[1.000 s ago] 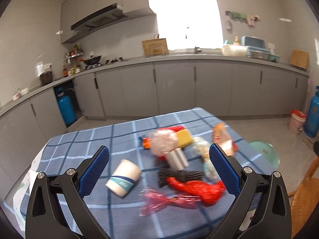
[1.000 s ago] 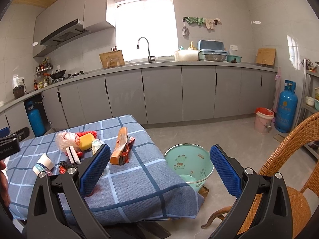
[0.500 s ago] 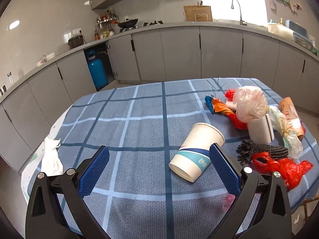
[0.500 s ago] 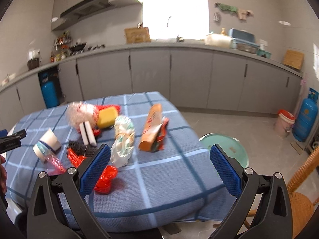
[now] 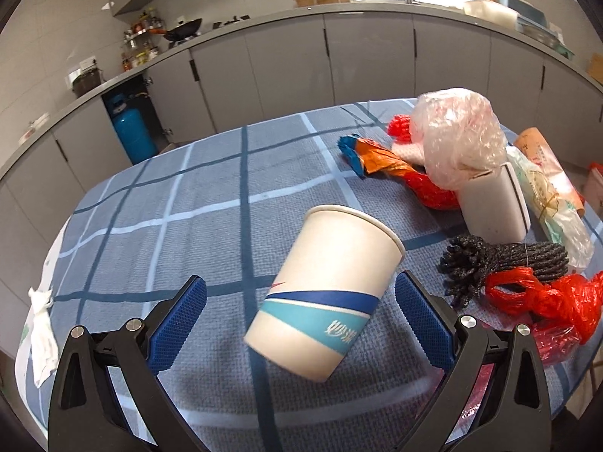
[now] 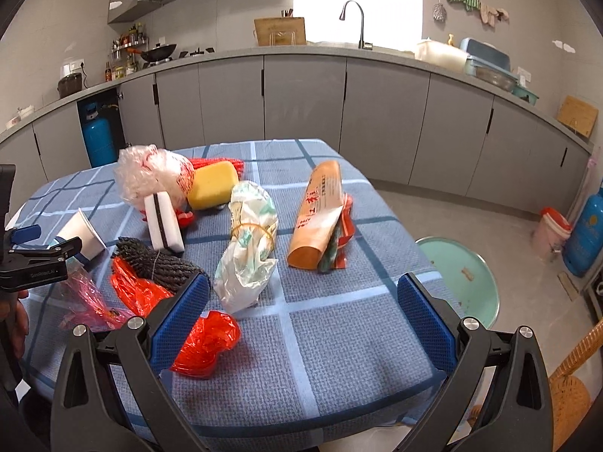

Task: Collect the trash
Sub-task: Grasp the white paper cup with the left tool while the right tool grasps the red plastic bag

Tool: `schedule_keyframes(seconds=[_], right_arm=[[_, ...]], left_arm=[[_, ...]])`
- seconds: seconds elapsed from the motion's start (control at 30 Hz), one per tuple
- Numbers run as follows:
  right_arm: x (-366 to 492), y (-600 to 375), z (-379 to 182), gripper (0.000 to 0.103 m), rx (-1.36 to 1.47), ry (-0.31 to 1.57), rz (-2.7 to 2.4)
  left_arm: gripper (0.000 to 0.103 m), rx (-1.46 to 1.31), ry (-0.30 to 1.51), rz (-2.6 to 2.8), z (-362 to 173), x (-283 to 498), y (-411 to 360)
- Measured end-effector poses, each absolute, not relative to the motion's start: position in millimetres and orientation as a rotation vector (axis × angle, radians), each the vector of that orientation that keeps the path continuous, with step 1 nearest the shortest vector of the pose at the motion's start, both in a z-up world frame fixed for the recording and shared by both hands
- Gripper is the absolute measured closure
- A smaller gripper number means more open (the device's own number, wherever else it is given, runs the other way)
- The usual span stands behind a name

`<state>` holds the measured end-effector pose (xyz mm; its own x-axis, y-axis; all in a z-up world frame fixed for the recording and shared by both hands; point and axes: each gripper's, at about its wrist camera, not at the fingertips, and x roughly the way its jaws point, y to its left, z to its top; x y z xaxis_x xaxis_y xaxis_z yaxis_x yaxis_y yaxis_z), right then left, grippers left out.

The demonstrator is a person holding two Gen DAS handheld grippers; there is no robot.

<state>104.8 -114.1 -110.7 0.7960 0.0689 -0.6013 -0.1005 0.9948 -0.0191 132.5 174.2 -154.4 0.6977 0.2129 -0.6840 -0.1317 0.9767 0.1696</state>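
I am holding the left gripper (image 5: 301, 320) wide open, and the paper cup (image 5: 324, 290) is lying on its side right between the two blue pads. The pads are not touching it yet. The cup's open mouth is pointing away from me, and its bottom is pointing back at me. It is sitting on the blue checked tablecloth (image 5: 181, 203).

I think my job now is to grab this cup. A paper cup is soft, so I am planning to squeeze gently — too hard and it may squash flat and pop out. I want the pads on the middle of the cup, near the blue band, not on the thin rim.

Just beside the cup are a black bundle (image 5: 501, 263) and a red bag (image 5: 542, 297). I am trying to keep my right-side pad from catching them.

My right gripper (image 6: 301, 316) is open too, holding nothing. It is hanging over the near side of the table, by a white bag (image 6: 248, 248). The green bin (image 6: 463, 282) is on the floor past the table edge — that looks like where the trash should go.
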Motion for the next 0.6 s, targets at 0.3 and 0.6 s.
schedule_keyframes(seconds=[0.3,0.6], right_arm=[[115.3,-101.0,-123.5,0.005,-0.073,0.680,0.154],[109.2,-91.3,-126.6,0.005,-0.068,0.700,0.225]], left_arm=[[0.040,0.070,0.791,0.128,-157.6,125.1,173.7],[0.042,0.044,0.746,0.162,-142.1,116.4,181.3]])
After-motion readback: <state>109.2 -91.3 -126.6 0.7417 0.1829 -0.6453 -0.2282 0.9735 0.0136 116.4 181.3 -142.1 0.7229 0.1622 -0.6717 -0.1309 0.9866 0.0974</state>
